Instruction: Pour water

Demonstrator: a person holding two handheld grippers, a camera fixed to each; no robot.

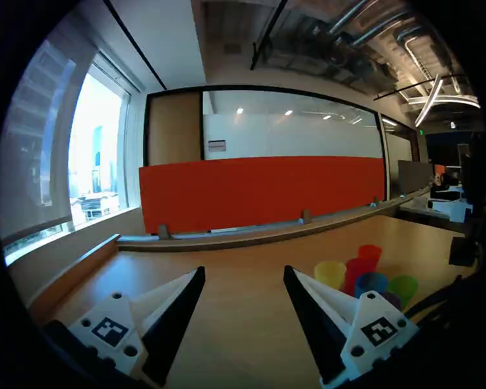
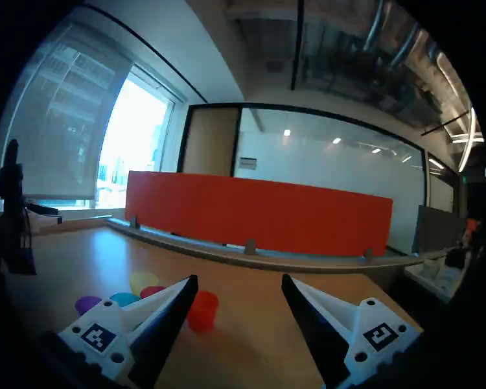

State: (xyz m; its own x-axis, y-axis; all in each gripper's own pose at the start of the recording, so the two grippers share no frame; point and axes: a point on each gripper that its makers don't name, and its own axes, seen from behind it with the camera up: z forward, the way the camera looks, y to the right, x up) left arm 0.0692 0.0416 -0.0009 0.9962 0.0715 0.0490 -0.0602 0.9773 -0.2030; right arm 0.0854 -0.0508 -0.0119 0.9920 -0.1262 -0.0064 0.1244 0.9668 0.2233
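Left gripper (image 1: 243, 269): wide open, nothing between the fingers. Right gripper (image 2: 240, 277): wide open too, holding nothing. Likely kept open to be ready to grab. Down on the wooden table (image 1: 243, 337), a bunch of little coloured cups (image 1: 371, 282), packed close together, between the two grippers. Probably bunched up to stay easy to reach. Nearest the right gripper, a red cup (image 2: 203, 310), just past one finger. Too hard to tell about any water inside.

Orange partition (image 1: 262, 191), bright window (image 1: 97, 168)
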